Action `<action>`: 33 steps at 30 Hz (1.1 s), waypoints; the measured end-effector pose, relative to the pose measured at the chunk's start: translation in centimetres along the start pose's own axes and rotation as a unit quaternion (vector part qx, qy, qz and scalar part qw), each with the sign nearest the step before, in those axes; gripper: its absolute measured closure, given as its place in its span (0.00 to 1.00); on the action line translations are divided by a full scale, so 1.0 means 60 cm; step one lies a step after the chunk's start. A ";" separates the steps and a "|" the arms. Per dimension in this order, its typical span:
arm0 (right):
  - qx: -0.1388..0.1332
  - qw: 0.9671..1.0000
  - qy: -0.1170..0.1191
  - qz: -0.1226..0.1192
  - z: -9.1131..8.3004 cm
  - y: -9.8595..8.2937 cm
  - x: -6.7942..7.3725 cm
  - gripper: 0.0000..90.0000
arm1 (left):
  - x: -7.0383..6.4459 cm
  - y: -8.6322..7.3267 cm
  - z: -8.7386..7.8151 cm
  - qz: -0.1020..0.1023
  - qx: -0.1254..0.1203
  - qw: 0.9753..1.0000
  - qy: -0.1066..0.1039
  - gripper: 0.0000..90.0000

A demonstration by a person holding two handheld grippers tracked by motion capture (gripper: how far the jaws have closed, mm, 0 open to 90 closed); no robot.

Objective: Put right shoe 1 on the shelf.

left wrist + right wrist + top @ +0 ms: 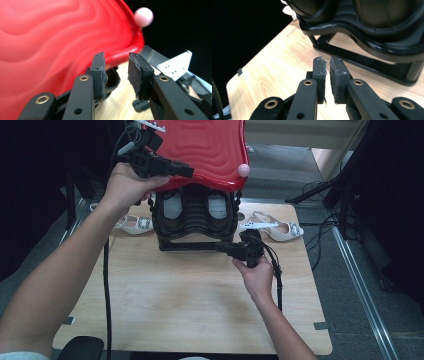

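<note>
A black box [195,222] with two rounded hollows stands at the far middle of the wooden table [190,295], its red lid [210,150] raised and tipped back above it, a pink knob [243,170] at the lid's right edge. The left gripper [187,170] is up at the lid's lower left rim; in the left gripper view its jaws stand a moderate way apart with the red rim just beyond them, holding nothing. The right gripper [220,247] sits low at the box's front right base; in the right gripper view its pads are nearly together, a thin gap between, empty. White sandals [275,227] lie either side of the box.
</note>
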State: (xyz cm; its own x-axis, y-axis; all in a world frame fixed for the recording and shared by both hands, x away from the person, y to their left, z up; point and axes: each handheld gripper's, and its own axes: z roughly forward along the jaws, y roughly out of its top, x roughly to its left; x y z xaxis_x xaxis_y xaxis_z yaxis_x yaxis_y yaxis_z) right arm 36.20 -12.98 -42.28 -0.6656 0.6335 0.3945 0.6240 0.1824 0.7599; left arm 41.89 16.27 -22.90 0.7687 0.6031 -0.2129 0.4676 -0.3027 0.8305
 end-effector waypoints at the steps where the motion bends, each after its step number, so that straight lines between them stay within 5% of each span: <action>1: -0.001 1.000 0.002 0.000 0.000 -0.003 -0.002 0.92 | -0.004 -0.007 -0.002 0.000 0.001 1.000 -0.004 0.71; 10: -0.014 1.000 -0.015 0.022 -0.010 -0.025 -0.007 0.74 | -0.026 -0.063 -0.003 0.006 0.006 0.999 -0.031 0.64; 16: -0.021 1.000 -0.012 0.015 -0.017 -0.038 -0.007 0.74 | -0.022 -0.095 0.004 0.000 0.016 0.999 -0.040 0.58; 26: -0.010 1.000 0.011 0.018 -0.030 -0.063 -0.008 0.89 | -0.021 -0.154 0.005 -0.001 0.030 0.999 -0.043 0.57; 33: -0.018 0.999 0.030 0.033 -0.040 -0.082 -0.018 0.83 | -0.009 -0.198 -0.002 -0.014 0.027 0.999 -0.039 0.57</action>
State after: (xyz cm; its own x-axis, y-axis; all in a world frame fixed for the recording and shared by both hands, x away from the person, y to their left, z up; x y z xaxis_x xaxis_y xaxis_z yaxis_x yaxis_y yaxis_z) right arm 32.84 -16.37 -45.18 -0.6476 0.5963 0.4744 0.6530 0.1134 0.7489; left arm 35.89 19.61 -32.59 0.7859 0.5529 -0.2768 0.5104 -0.3273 0.7952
